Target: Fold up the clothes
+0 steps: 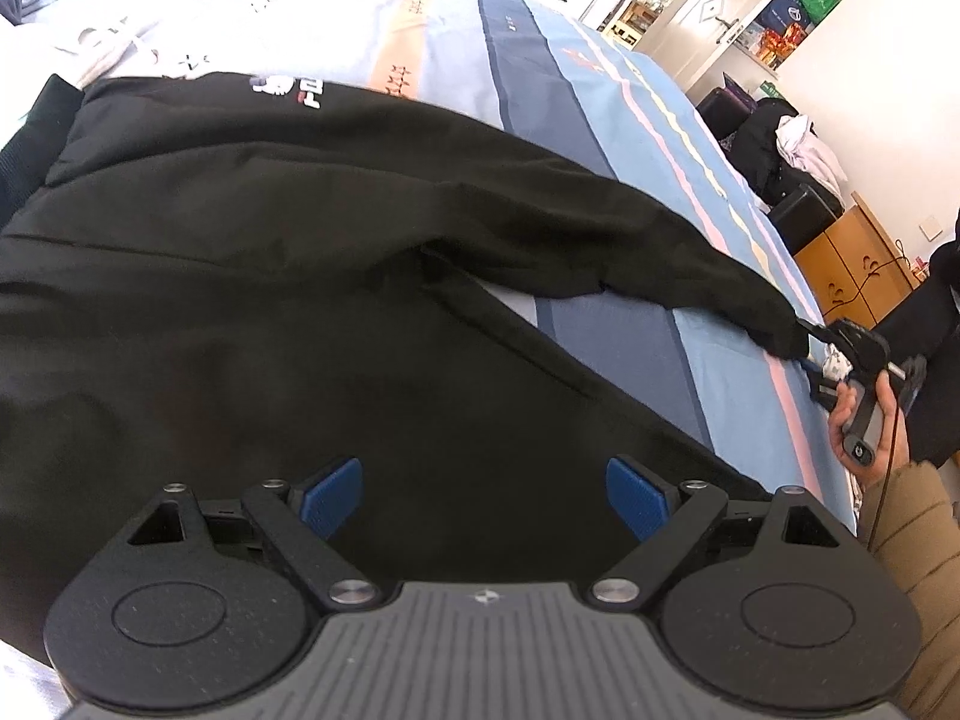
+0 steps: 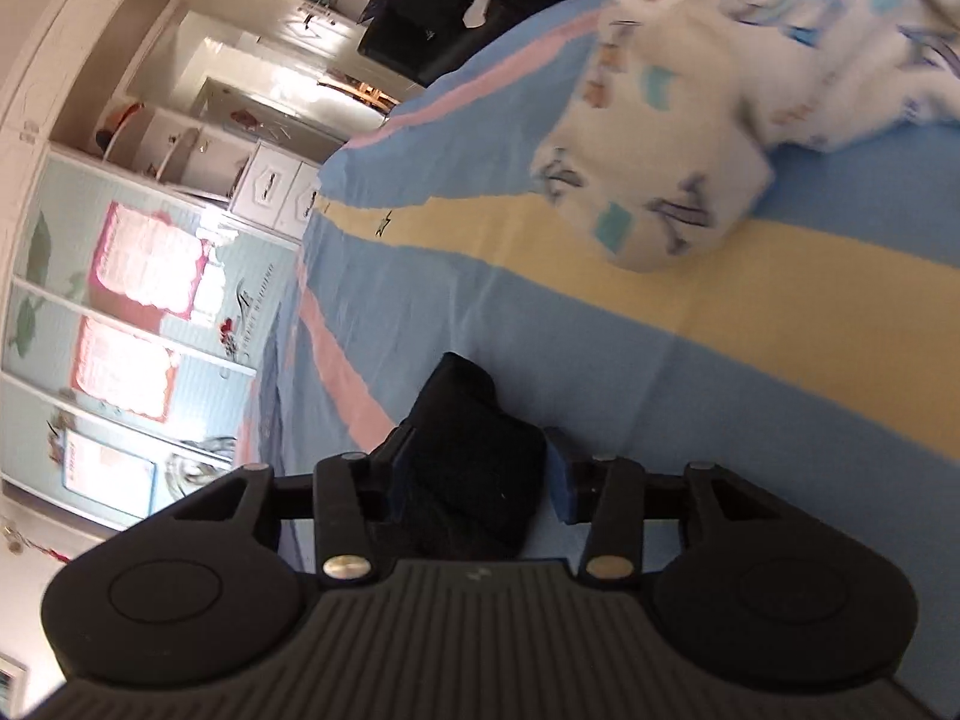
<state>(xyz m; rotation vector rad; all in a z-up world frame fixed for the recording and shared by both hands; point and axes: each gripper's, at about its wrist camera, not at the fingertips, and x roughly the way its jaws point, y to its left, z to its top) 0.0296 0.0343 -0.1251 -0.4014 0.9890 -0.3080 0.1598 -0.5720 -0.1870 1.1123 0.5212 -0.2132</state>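
Two grippers work a black jacket spread on the striped bed: the left gripper hovers spread, while the right gripper, at four o'clock, pinches the sleeve cuff, likely to stretch it flat.

Left wrist view: looks forward and steeply down past the left gripper, close above a black jacket spread on the bed, doorway and shelves in the far background. Right wrist view: rolled sideways, low and near the striped bed sheet, facing a wardrobe. Shared: the bed, the jacket sleeve cuff (same cuff at the right gripper in the left view).
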